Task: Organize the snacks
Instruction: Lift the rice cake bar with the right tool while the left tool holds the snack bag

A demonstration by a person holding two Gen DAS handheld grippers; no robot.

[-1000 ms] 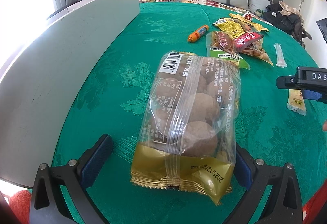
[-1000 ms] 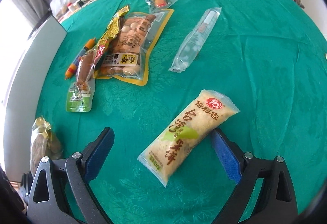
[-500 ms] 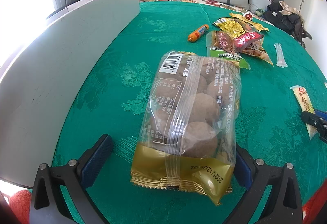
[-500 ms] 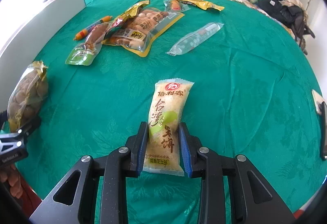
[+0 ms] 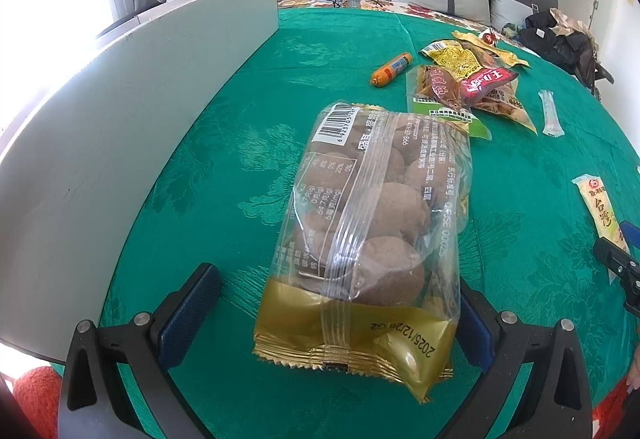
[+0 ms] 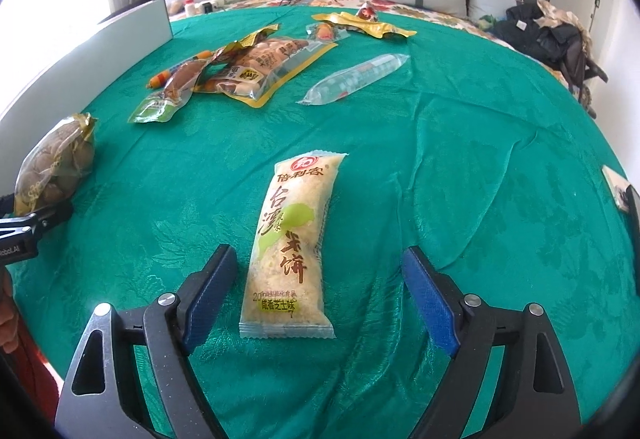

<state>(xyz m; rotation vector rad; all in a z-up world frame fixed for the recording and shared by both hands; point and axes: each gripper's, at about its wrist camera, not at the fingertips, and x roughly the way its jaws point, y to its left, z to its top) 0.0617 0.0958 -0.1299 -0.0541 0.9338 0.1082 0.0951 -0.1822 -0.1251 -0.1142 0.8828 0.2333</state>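
A clear bag of round brown cakes (image 5: 368, 235) with a gold end lies on the green cloth between the fingers of my left gripper (image 5: 332, 315). That gripper is open, with a gap between its left pad (image 5: 192, 311) and the bag. A yellow rice cracker packet (image 6: 292, 231) lies lengthwise on the cloth inside my right gripper (image 6: 320, 291). Its jaws are opening, and neither pad touches the packet. The same packet (image 5: 600, 207) shows at the right edge of the left wrist view.
A white upright board (image 5: 120, 139) runs along the table's left side. Further back lie a pile of snack packets (image 6: 248, 71), an orange sausage (image 5: 392, 69), a long clear packet (image 6: 356, 79) and a gold packet (image 6: 360, 25). A black bag (image 6: 548, 35) sits at the far right.
The right gripper closed on the rice cracker packet, turned it lengthwise, then opened and let it go on the cloth. The left gripper and the cake bag have not moved.
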